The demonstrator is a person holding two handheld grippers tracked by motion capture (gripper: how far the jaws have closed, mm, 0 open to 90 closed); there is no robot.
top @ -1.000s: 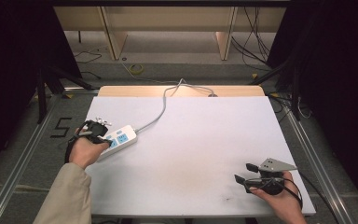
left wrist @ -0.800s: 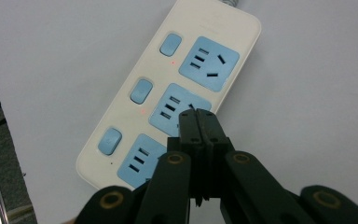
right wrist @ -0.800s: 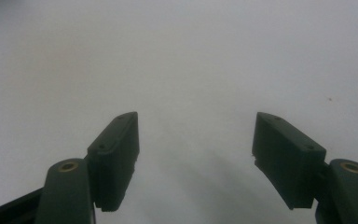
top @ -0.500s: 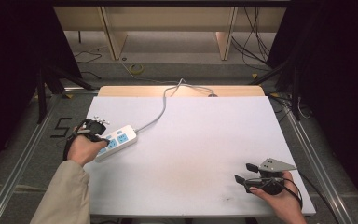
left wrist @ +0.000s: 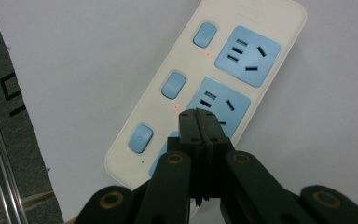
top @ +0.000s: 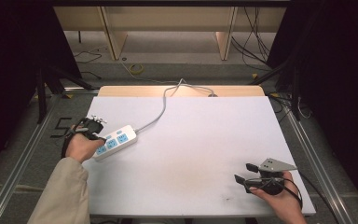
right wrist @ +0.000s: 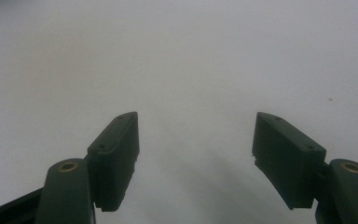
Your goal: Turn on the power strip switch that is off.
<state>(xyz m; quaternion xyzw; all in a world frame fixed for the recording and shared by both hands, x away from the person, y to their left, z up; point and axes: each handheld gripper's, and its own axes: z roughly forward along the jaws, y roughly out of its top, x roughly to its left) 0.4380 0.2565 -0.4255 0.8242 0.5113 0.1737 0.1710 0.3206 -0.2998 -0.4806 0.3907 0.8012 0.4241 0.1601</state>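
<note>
A white table stands on grey floor, with wooden shelving beyond, flanked by darkness.

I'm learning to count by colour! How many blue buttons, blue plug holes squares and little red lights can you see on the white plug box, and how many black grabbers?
Blue buttons on the power strip: 3
Blue socket panels: 3, the nearest mostly behind the left gripper
Red lights: 3
Grippers, counting the right gripper: 2
Total: 11
</note>
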